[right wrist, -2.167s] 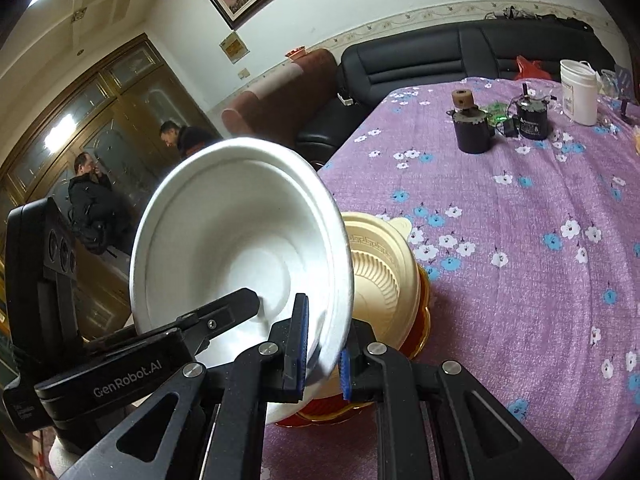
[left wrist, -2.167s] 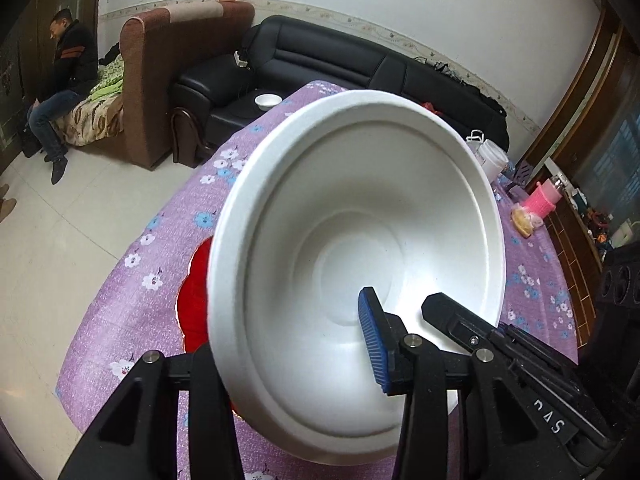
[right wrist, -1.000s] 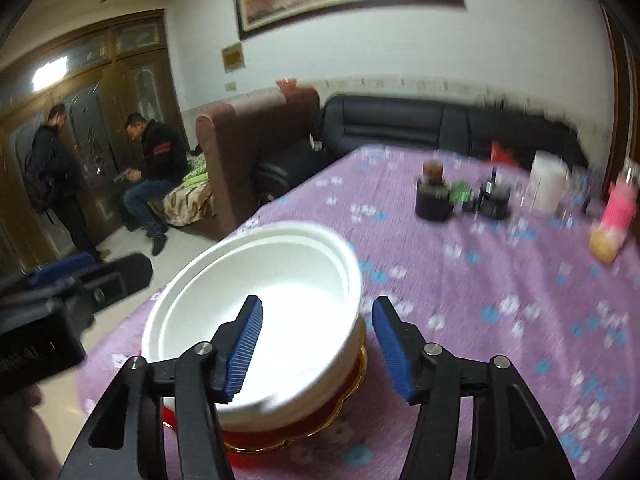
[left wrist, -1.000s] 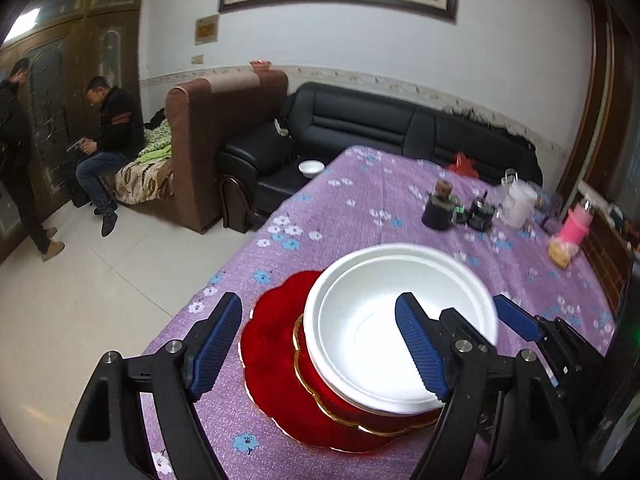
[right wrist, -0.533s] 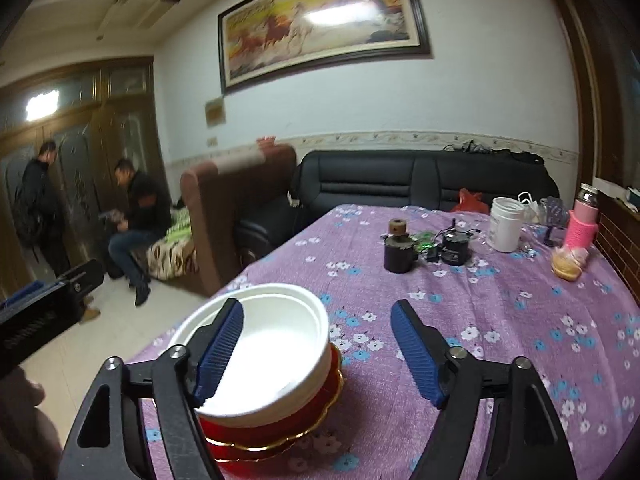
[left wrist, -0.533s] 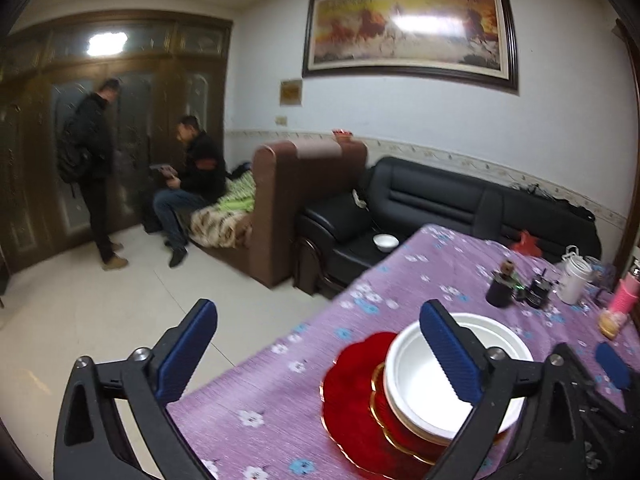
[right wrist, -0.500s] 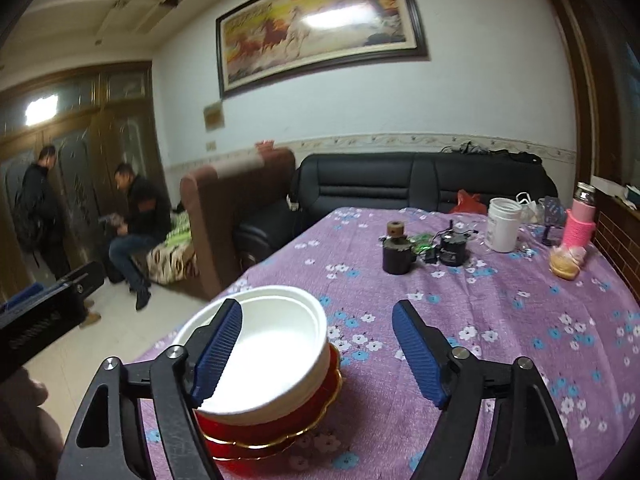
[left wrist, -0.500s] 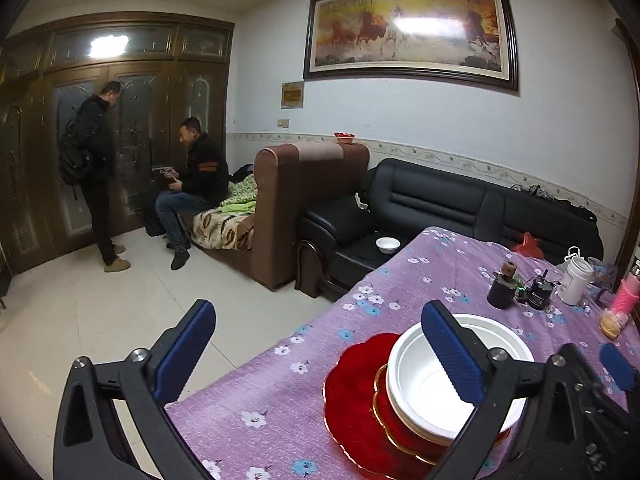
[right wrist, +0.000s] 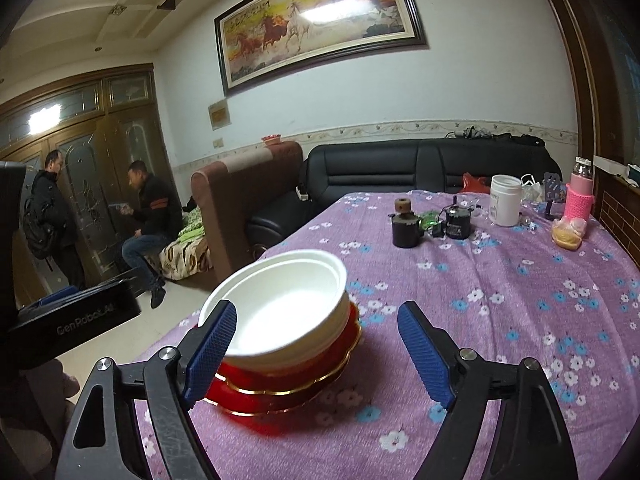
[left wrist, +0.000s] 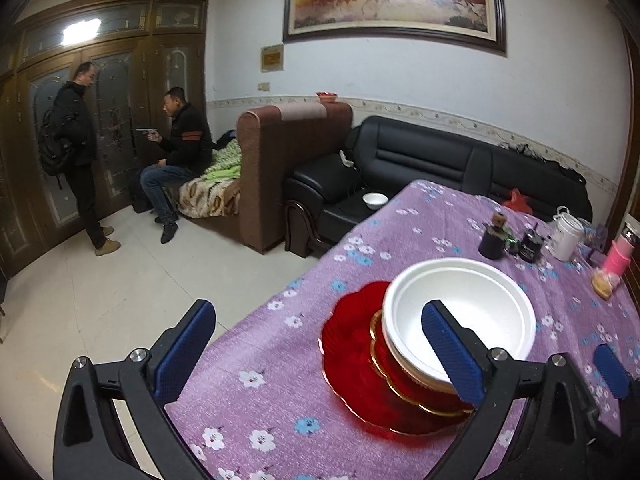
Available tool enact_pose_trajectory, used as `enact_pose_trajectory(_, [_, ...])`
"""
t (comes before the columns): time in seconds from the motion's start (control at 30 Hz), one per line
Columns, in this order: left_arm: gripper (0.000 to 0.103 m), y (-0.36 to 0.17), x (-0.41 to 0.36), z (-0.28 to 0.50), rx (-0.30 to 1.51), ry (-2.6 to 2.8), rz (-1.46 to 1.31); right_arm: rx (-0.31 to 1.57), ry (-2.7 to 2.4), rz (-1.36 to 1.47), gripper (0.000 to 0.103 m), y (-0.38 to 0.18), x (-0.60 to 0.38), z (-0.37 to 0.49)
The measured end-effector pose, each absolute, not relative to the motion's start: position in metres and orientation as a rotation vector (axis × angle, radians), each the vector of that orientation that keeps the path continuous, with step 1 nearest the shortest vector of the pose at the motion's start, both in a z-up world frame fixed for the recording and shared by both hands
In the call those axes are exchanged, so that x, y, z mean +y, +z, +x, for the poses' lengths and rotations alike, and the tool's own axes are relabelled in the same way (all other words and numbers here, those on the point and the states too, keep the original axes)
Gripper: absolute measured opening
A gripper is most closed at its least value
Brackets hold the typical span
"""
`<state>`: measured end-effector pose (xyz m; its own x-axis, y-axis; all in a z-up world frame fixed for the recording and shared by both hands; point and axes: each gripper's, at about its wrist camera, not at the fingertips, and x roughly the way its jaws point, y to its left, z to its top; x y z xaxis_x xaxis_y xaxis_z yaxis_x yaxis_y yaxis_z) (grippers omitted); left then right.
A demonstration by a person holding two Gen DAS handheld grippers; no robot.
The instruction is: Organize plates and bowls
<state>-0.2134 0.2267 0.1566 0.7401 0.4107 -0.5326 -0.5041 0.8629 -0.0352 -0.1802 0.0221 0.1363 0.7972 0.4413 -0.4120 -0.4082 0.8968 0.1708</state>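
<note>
One white bowl [left wrist: 476, 312] nested atop red plates [left wrist: 360, 376] (bowl empty).

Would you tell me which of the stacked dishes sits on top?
The white bowl. It crowns the stack, nested above the gold-rimmed red bowl, with the flat red plate lowest, on the tablecloth.

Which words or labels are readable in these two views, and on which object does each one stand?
"GenRobot.AI": on the black housing of the left gripper, at the left edge of the right wrist view.
Calligraphy on the framed horse painting: too small to read.
Label on the white plastic jar: blurred.
Yellow wall plaque: unreadable.
</note>
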Motion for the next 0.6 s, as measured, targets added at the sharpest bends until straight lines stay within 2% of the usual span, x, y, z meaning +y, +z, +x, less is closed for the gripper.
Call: enact_pose_trajectory(0.6, [0.103, 0.134, 0.213, -0.201, 0.625, 0.463, -0.158, 0.525, 0.478, 0.049, 0.087, 0.115, 0.026, -0.181])
